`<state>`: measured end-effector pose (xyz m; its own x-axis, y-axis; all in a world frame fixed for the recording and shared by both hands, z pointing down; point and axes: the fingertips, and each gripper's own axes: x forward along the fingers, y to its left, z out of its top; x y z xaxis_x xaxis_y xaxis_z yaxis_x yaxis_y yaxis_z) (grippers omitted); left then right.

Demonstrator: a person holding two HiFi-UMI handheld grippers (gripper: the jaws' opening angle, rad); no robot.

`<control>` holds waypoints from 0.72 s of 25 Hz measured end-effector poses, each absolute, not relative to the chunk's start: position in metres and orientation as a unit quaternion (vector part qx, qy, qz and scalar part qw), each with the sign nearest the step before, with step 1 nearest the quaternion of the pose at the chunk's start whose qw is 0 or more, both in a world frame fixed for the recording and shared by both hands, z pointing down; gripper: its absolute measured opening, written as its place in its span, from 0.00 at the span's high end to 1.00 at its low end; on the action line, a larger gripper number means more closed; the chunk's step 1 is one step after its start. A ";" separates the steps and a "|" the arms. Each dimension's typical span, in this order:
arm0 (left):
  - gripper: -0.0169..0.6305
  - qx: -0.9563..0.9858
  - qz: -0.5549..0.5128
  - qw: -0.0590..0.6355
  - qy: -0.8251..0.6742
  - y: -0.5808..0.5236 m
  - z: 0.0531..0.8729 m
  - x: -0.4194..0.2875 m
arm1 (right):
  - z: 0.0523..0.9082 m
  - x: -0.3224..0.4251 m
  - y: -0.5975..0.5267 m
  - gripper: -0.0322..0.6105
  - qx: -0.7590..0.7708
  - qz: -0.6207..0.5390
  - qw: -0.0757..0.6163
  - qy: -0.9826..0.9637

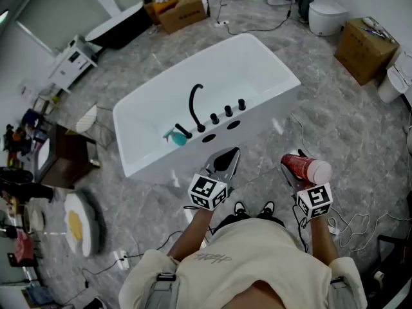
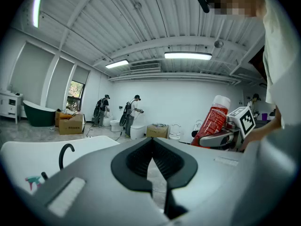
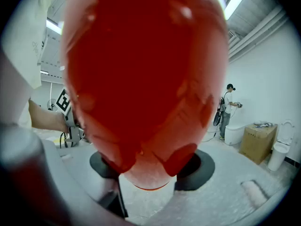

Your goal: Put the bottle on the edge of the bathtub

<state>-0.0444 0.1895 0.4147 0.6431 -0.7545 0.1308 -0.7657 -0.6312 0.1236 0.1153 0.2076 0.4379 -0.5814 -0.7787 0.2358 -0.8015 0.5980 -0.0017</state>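
1 bottle (image 1: 306,168) clamped in R gripper (image 1: 295,177), L gripper (image 1: 225,159) jaws together, empty, 1 tub (image 1: 257,56), 1 faucet (image 1: 193,105), 3 knobs (image 1: 228,111), 2 boxes (image 1: 183,8), grey marble floor (image 1: 322,108)

- One bathtub (image 1: 254,127).
- Three black knobs (image 1: 228,111), one black spout (image 1: 193,102) and one teal spray bottle (image 1: 175,137) at the bathtub's edge.
- One red bottle (image 1: 308,168) beside the bathtub.
- Two grippers, the left gripper (image 1: 225,158) and right gripper (image 1: 291,172), beside the bathtub.
- Two cardboard boxes (image 1: 183,10) beyond the bathtub.

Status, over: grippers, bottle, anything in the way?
Right gripper shut on red bottle. Left gripper shut, empty. Bottle short of bathtub edge; faucet on rim.
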 end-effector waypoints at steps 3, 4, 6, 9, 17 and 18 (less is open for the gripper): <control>0.96 0.905 0.034 0.084 -0.417 0.189 0.417 -0.045 | 0.437 0.113 0.207 0.51 0.450 0.056 0.098 -0.886; 0.96 0.906 0.035 0.084 -0.414 0.189 0.418 -0.045 | 0.436 0.112 0.206 0.51 0.451 0.058 0.096 -0.885; 0.96 0.907 0.037 0.084 -0.410 0.190 0.419 -0.045 | 0.434 0.110 0.206 0.51 0.453 0.059 0.097 -0.884; 0.96 0.909 0.041 0.082 -0.406 0.190 0.419 -0.047 | 0.432 0.107 0.205 0.51 0.455 0.056 0.108 -0.882; 0.96 0.916 0.061 0.066 -0.390 0.189 0.429 -0.063 | 0.437 0.092 0.205 0.51 0.471 0.068 0.116 -0.872; 0.96 0.917 0.059 0.068 -0.388 0.188 0.429 -0.066 | 0.436 0.089 0.205 0.51 0.474 0.070 0.117 -0.870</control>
